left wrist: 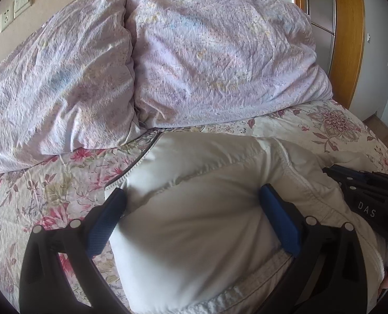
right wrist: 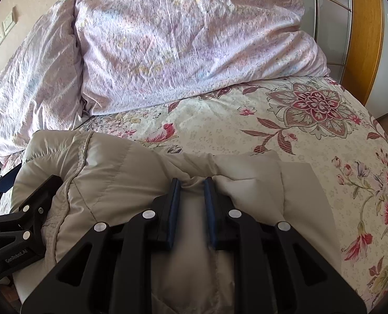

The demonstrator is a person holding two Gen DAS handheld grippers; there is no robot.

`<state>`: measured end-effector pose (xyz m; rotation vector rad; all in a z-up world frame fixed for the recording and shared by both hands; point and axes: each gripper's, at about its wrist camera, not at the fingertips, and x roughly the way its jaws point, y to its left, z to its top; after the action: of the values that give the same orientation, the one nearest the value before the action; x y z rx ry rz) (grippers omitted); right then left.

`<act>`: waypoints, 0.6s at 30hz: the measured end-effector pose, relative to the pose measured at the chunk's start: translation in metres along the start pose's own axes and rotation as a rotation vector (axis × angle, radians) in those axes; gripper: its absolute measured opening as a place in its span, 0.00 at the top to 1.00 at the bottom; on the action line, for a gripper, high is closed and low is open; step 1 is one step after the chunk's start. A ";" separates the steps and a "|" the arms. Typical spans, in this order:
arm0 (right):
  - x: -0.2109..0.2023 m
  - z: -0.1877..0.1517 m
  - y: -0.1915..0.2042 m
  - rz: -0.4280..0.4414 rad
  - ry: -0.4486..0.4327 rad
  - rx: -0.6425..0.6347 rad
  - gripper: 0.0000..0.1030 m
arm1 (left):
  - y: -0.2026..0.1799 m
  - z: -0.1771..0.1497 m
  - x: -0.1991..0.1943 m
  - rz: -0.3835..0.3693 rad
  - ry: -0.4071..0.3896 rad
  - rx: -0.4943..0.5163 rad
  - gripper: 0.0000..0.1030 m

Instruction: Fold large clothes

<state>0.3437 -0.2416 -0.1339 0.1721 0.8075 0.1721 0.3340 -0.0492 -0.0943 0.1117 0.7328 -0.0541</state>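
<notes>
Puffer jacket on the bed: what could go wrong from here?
1. The right gripper pinches only a thin fold of the white puffer jacket; slick fabric might slip out.
2. The left gripper has its jaws wide around puffy bulk, so closing may catch too little.

Duvet blocks ahead; bedspread rightward open.

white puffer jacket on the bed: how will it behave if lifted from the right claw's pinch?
The puffer jacket likely droops: it bulges in soft quilted sections, so it's floppy. Probably light for its bulk, given the puffy fill. The right claw pinches only a thin fold, and the shell looks smooth, so it may slip. The left claw straddles it open.
</notes>
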 end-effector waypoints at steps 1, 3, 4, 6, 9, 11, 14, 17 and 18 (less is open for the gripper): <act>0.001 0.001 0.000 0.001 0.002 0.000 0.82 | 0.001 0.000 0.001 -0.006 0.002 -0.006 0.02; 0.002 0.001 0.001 0.000 0.002 -0.002 0.82 | 0.003 0.000 0.002 -0.015 0.004 -0.013 0.02; 0.002 0.001 0.001 -0.001 0.001 -0.002 0.82 | 0.004 -0.001 0.003 -0.019 0.004 -0.016 0.02; 0.002 0.001 0.001 0.000 -0.001 -0.001 0.82 | 0.005 -0.001 0.003 -0.026 0.006 -0.021 0.02; 0.002 0.001 0.002 0.000 -0.006 0.001 0.82 | 0.006 -0.001 0.004 -0.033 0.004 -0.027 0.02; 0.002 0.000 0.002 -0.001 -0.013 0.001 0.82 | 0.006 -0.002 0.004 -0.035 0.002 -0.029 0.02; 0.002 0.000 0.002 -0.006 -0.025 0.000 0.82 | 0.008 -0.002 0.005 -0.040 -0.002 -0.038 0.02; 0.003 0.002 0.002 -0.010 -0.031 -0.003 0.82 | 0.009 -0.001 0.006 -0.035 -0.001 -0.045 0.02; 0.003 0.002 0.002 -0.009 -0.031 -0.003 0.82 | 0.009 -0.001 0.006 -0.028 -0.002 -0.044 0.02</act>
<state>0.3474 -0.2388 -0.1342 0.1682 0.7766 0.1616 0.3382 -0.0406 -0.0983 0.0597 0.7329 -0.0649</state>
